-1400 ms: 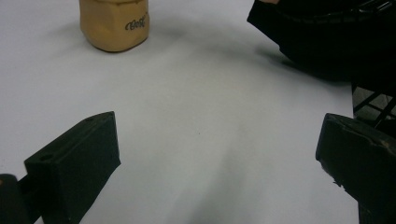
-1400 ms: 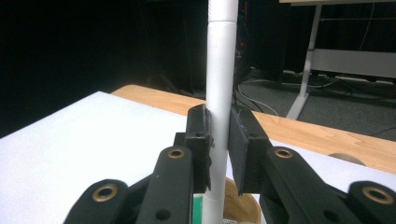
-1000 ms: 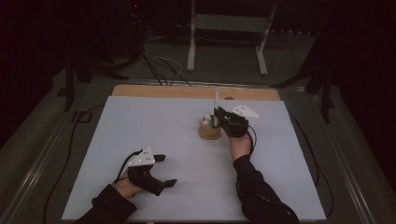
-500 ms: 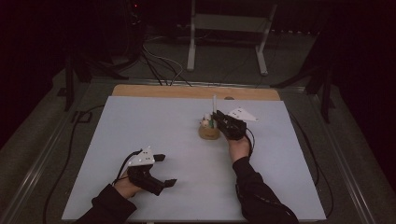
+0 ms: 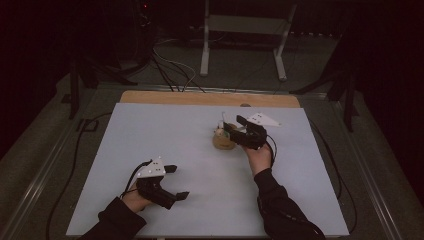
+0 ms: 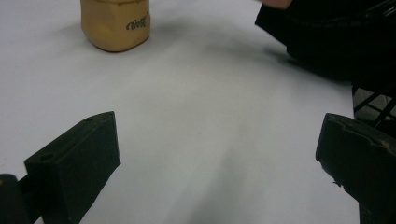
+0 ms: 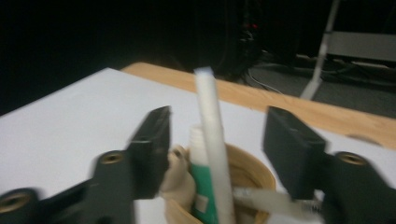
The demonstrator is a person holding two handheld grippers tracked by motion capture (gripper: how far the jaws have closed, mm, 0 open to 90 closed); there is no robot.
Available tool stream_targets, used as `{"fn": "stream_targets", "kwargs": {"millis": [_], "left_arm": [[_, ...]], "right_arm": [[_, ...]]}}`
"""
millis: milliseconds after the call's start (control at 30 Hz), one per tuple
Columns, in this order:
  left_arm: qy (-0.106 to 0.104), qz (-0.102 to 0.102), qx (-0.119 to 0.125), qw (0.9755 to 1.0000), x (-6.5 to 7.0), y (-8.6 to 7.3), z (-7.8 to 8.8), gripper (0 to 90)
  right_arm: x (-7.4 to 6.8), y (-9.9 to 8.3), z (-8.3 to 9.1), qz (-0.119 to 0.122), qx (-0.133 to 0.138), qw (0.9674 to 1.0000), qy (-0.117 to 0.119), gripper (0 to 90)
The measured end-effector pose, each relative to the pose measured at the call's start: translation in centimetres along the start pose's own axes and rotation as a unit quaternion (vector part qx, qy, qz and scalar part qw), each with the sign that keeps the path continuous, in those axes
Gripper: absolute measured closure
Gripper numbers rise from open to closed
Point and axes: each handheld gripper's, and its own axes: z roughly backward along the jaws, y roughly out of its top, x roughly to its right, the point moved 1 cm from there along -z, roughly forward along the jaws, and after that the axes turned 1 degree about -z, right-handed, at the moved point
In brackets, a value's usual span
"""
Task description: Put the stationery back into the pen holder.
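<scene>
On the near left of the white table point(image 5: 165, 130), the left gripper point(image 5: 176, 182) is resting low in the person's hand with its jaws spread wide and nothing between them, well apart from the work. Further right, a tan cup point(image 5: 223, 140) is standing upright past mid-table, holding a white stick point(image 7: 212, 140) and a green-and-white tube point(image 7: 200, 186). The right gripper point(image 5: 239, 126) is hovering at the cup's rim, and its jaws have just been opening: in the right gripper view they are standing apart on either side of the stick, with clear gaps and no pad pressing on it. This reads as a release, so the stick is likely now placed in the cup.
</scene>
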Motion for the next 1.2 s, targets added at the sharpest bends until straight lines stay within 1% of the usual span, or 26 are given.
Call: {"fn": "stream_targets", "kwargs": {"millis": [33,67,100,133,200,233,300,333,367,433,533,567,600,733,900,1000,1067,1133,1200], "left_arm": [[0.0,0.0,0.0,1.0,0.0,0.0,0.0,0.3],[-0.001,0.0,0.0,1.0,0.0,0.0,0.0,0.3],[-0.001,0.001,0.0,1.0,0.0,0.0,0.0,0.3],[-0.001,0.0,-0.001,1.0,0.0,0.0,-0.1,0.3],[-0.002,0.001,-0.001,1.0,0.0,0.0,-0.1,0.3],[-0.003,0.001,-0.001,1.0,0.0,0.0,-0.1,0.4],[-0.003,-0.001,0.0,1.0,0.0,0.0,-0.1,0.3],[-0.003,0.0,0.001,1.0,0.0,0.1,-0.1,0.3],[-0.004,0.0,0.001,1.0,0.0,0.1,-0.1,0.3],[-0.003,0.0,0.002,1.0,0.0,0.1,-0.1,0.3],[-0.003,0.002,0.004,1.0,-0.1,0.2,0.0,0.3],[-0.004,0.003,0.004,1.0,-0.1,0.2,0.0,0.3],[-0.004,0.003,0.004,1.0,-0.1,0.2,0.0,0.3],[-0.004,0.001,0.004,1.0,0.0,0.2,0.0,0.3],[-0.005,0.001,0.006,1.0,0.0,0.3,0.1,0.3],[-0.005,-0.001,0.007,1.0,0.0,0.3,0.1,0.3],[-0.004,0.0,0.008,1.0,0.0,0.2,0.2,0.3],[-0.002,-0.001,0.006,1.0,0.0,0.2,0.2,0.4],[-0.002,-0.001,0.008,1.0,0.1,0.2,0.3,0.3]], "right_arm": [[-0.1,0.4,0.2,-0.001,0.0,1.0,0.01,28.5],[-0.2,0.7,0.4,-0.002,0.001,0.9999,0.017,26.6],[-0.3,1.0,0.7,0.004,0.003,0.9996,0.029,21.1],[-0.5,1.2,0.9,0.006,0.004,0.9994,0.033,18.4],[-0.6,1.6,1.4,0.004,0.003,0.999,0.044,17.4],[-0.7,1.8,1.7,0.005,0.0,0.9984,0.056,14.5],[-0.8,2.1,2.2,0.002,0.0,0.9976,0.069,13.5],[-0.8,2.2,2.4,0.001,-0.001,0.9973,0.073,12.2],[-0.8,2.3,2.6,-0.002,-0.002,0.9968,0.08,7.0],[-0.7,2.4,3.0,-0.005,0.002,0.9969,0.079,0.5],[-0.7,2.6,3.5,-0.001,0.01,0.9965,0.083,0.4],[-0.7,2.7,3.7,0.001,0.011,0.996,0.088,0.4],[-0.7,2.7,3.7,0.001,0.011,0.996,0.088,0.4],[-0.7,2.8,4.4,0.008,0.007,0.9949,0.101,0.0],[-1.0,2.8,5.2,0.012,0.01,0.9941,0.108,0.0],[-1.2,2.7,5.6,0.019,0.002,0.9934,0.113,0.0],[-1.3,2.6,6.0,0.025,-0.009,0.9928,0.117,0.0],[-1.3,2.3,6.5,0.025,-0.018,0.9917,0.125,0.0],[-1.2,2.0,6.8,0.023,-0.02,0.9912,0.129,0.0]]}}
